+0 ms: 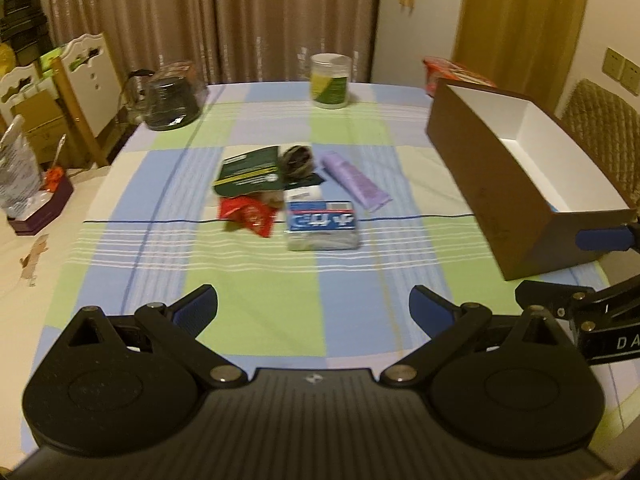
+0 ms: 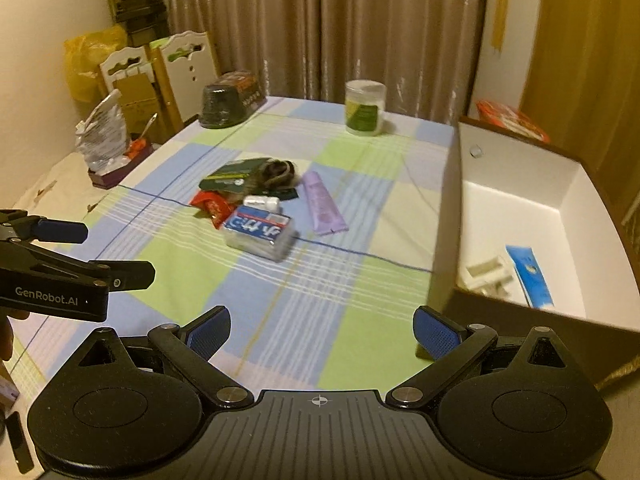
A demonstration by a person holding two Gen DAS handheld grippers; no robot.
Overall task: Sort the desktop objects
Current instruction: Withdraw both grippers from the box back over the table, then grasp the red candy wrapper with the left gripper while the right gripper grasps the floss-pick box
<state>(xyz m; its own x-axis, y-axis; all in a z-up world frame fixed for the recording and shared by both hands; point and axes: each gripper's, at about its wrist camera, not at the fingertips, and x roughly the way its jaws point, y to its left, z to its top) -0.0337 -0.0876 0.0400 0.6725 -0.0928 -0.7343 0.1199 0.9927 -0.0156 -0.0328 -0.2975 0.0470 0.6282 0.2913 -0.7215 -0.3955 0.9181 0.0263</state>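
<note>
Left wrist view shows the left gripper spread wide and empty above the checked bench, with the pile of small objects, the tissue pack nearest, well ahead of its fingers. Right wrist view shows the right gripper equally wide and empty, the pile ahead and slightly left, the open brown box just to its right holding a blue tube.

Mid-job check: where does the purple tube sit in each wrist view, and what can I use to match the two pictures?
Left wrist: the purple tube lies just right of centre, right of the tissue pack.
Right wrist: the purple tube lies near centre, between the tissue pack and the open box.
Shared landmark: the green-labelled jar at the table's far edge.
</note>
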